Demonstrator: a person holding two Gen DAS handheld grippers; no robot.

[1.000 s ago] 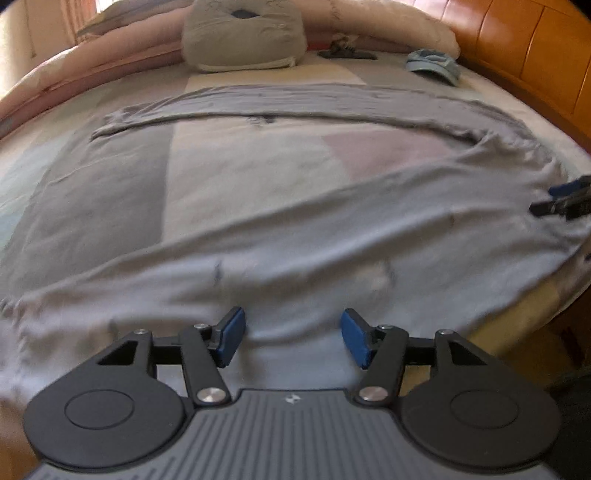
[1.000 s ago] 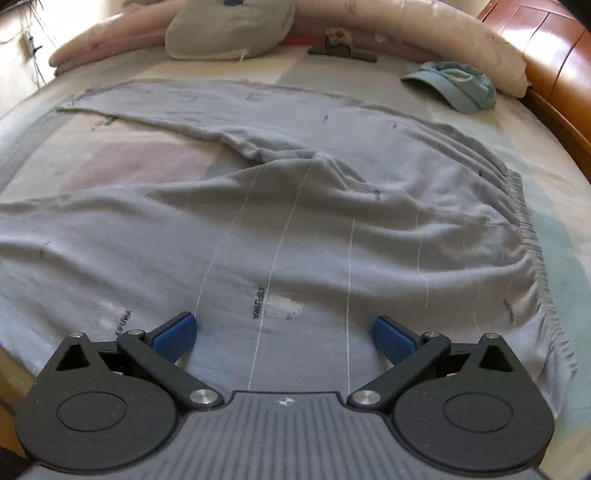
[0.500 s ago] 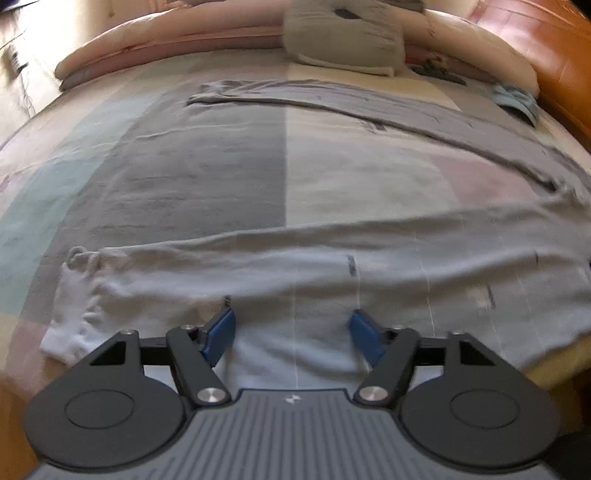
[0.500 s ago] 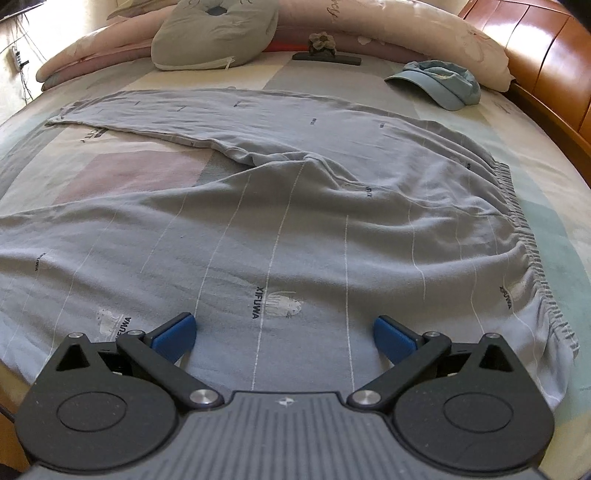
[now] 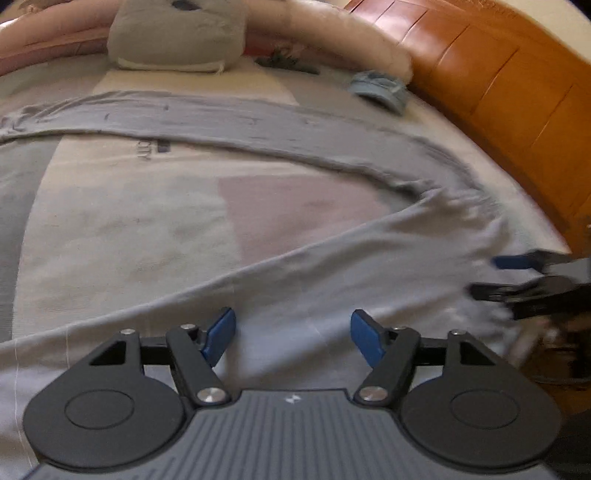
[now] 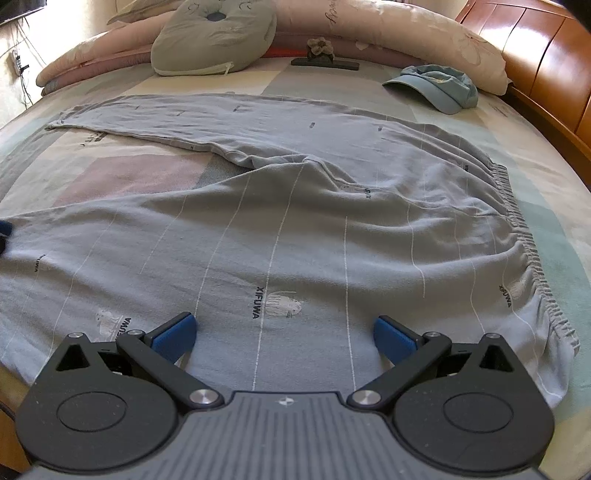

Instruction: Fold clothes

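Both claws over grey trousers (image 6: 295, 229), left claw (image 5: 293, 338) opening, right claw (image 6: 284, 338) wide apart, elastic waistband (image 6: 524, 240) only in right view.

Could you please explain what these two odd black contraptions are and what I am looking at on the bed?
Each picture comes from a small camera mounted on a hand-held gripper, looking forward along its two blue-tipped fingers. A person holds one in each hand; there is no robot.

The left gripper is opening, with nothing pinched between its pads. The right gripper is wide open and also holds nothing; it shows too at the edge of the left view.

Spread on the bed are grey pyjama trousers, legs apart, waiting to be folded. Behind them lie a grey cushion, a blue cap and a long pink pillow, beside a wooden headboard.
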